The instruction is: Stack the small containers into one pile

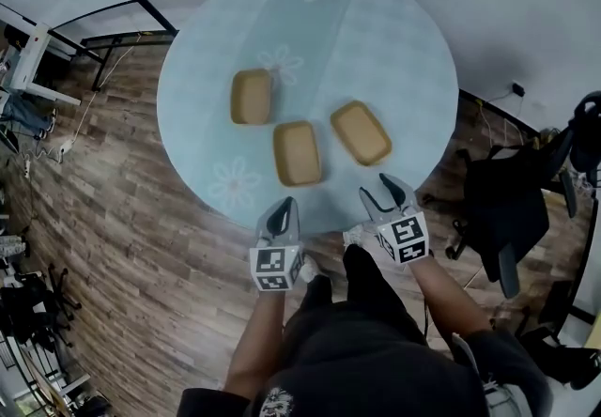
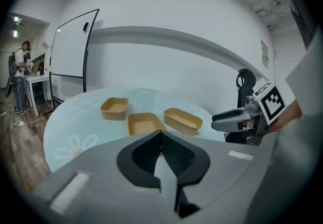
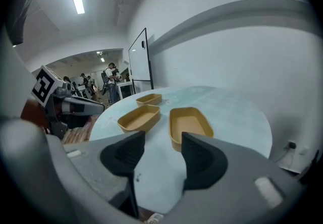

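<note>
Head view: 3 tan containers lie apart and open side up on the round counter (image 1: 404,39); none is stacked yet. Take the counter centre as the dial and the person's edge as 6 o'clock. The left container (image 1: 252,97) lies at 9 o'clock, the middle container (image 1: 297,153) at 6 o'clock, and the right container (image 1: 361,132) between 4 and 5 o'clock.

The left hand-held gripper (image 1: 282,214) hovers at the 6 o'clock edge, jaws fully together, holding nothing. The right hand-held gripper (image 1: 389,190) hovers beside it towards 5 o'clock, jaws partly apart, with nothing between the pads. The right container sits just beyond its gap.

Handling, as judged: each container looks thin-walled, light and slightly flexible, with tapered sides suited to nesting. Take hold at the rim, 1 pad inside the wall and 1 outside, near the middle of a side. Use light pressure. A hard squeeze may buckle the wall, and a nudge may slide a container across the smooth counter.
</note>
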The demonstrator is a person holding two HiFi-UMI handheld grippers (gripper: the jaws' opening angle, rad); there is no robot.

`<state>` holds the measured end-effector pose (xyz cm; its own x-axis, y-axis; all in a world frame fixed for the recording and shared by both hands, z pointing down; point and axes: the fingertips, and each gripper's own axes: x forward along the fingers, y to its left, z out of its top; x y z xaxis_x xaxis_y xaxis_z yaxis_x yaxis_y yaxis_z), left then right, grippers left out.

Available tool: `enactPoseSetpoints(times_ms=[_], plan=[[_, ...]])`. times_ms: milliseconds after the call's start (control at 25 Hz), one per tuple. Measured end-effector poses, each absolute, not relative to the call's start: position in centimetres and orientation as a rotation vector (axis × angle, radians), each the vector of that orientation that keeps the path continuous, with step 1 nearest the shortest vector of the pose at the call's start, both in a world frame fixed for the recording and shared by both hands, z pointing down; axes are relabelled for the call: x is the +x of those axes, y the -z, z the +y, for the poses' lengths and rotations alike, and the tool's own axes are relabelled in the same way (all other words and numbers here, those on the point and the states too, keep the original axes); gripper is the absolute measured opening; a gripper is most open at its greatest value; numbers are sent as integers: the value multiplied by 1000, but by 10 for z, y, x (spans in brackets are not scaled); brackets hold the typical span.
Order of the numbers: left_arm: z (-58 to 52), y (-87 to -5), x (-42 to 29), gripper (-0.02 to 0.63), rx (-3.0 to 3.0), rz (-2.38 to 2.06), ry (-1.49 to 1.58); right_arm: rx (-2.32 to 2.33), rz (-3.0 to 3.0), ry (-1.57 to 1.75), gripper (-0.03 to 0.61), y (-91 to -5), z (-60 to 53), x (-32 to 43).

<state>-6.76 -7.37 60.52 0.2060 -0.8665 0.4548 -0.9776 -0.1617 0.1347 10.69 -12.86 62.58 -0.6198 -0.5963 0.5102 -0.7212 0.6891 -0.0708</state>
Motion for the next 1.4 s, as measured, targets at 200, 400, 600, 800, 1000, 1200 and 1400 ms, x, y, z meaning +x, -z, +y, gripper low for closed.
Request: enactPoseSetpoints(times_ms=[200, 400, 600, 800, 1000, 1200, 1400], plan=[[-74, -626, -62, -6, 2057, -1702, -424, 1033, -2382, -421, 392, -661, -141, 128], [-79, -635, -63, -6, 2025, -1705, -447, 1023, -2347, -426, 451, -683, -164, 139], [-81, -640, -64, -6, 2002, -1722, -467, 967, -2331, -400, 515, -696, -188, 135], [-80, -645, -66, -6, 1973, -1737, -454, 919, -2323, -390, 574, -708, -203, 123], [-81, -648, -70, -6, 1956, -1742, -459, 913, -2323, -395, 577, -713, -218, 115], [-85, -649, -73, -6, 1950, -1744, -478, 889, -2337, -414, 577, -713, -224, 107], [-89, -647, -70, -6, 1947, -1748, -472, 907, -2317, -399, 577, -713, -232, 107]])
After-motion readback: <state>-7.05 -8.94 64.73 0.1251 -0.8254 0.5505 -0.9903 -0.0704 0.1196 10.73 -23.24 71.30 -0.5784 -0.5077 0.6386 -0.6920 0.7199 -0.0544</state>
